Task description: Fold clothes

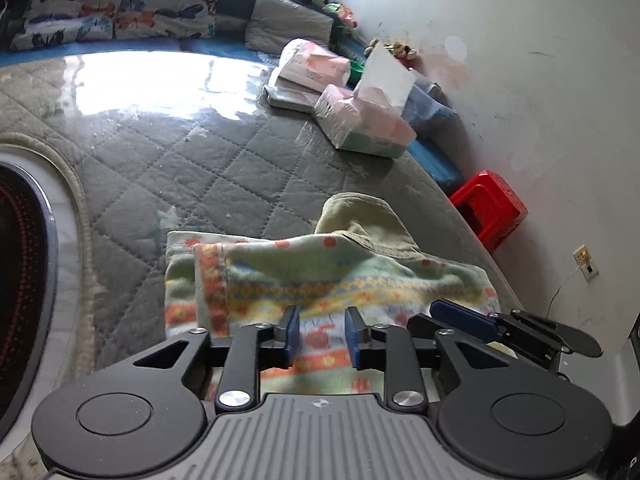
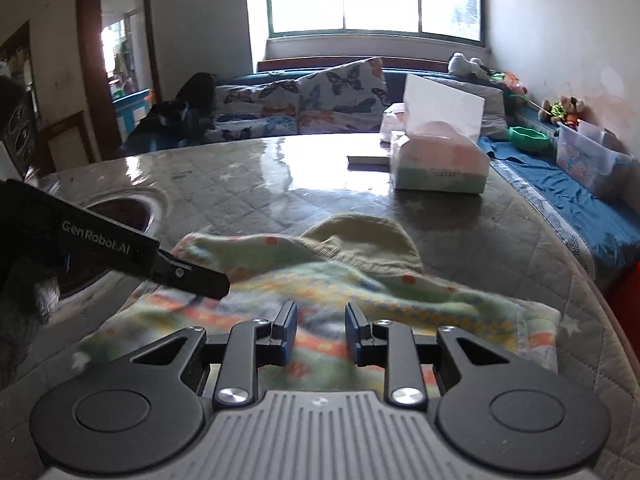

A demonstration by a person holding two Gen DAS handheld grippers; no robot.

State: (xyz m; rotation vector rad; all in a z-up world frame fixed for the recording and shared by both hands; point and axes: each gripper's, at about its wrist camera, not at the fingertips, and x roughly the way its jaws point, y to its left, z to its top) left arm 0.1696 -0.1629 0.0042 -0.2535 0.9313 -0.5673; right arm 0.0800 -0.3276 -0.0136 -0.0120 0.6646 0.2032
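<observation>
A small patterned garment (image 1: 320,280), pale green with orange, yellow and blue bands, lies partly folded on the quilted grey table cover (image 1: 180,168). A plain olive-green part (image 1: 368,220) sticks out at its far side. My left gripper (image 1: 322,334) is open just above the garment's near edge, with nothing between its blue pads. My right gripper (image 2: 320,330) is open too, over the same garment (image 2: 340,292), holding nothing. The right gripper's fingers (image 1: 472,316) show at the right in the left wrist view; the left gripper's body (image 2: 120,252) crosses the left of the right wrist view.
Tissue packs (image 1: 364,124) and a flat book lie at the table's far side. A round inset hob (image 1: 20,272) sits at the left. A red stool (image 1: 492,204) stands by the wall. A bench with butterfly cushions (image 2: 304,100) and a toy box (image 2: 588,156) runs behind.
</observation>
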